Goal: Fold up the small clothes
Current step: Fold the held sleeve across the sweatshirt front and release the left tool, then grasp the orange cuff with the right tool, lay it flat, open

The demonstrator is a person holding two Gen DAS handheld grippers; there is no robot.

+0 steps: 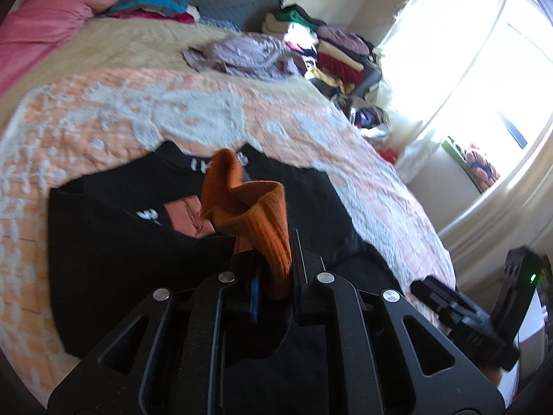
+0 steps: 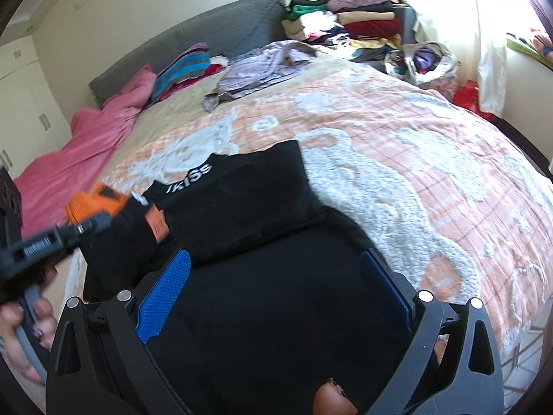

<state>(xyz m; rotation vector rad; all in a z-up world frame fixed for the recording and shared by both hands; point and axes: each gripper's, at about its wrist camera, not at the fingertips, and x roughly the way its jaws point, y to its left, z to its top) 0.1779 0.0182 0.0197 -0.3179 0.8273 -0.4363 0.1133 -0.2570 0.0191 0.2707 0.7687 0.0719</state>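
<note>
The black garment (image 2: 242,200) lies spread on the bed (image 2: 414,159), near its close edge, its white-lettered waistband turned toward the headboard, and part of the dark cloth runs under my right claw (image 2: 276,290). The biggest risk I see is this broad cloth dragging or bunching: if my right claw comes down and pulls before the fabric is flat, the fold could go crooked or the piece could slide off the bed's edge. Next, the orange knit piece (image 1: 255,214) could catch the black cloth as I carry it over, or slip free, since only one end is pinched and the rest stands loose above the fingers. My right claw stands wide apart, its blue pads (image 2: 166,294) either side of the dark fabric, gripping nothing. My left claw (image 1: 273,269) is pressed together, clamped on the orange knit piece.
</note>
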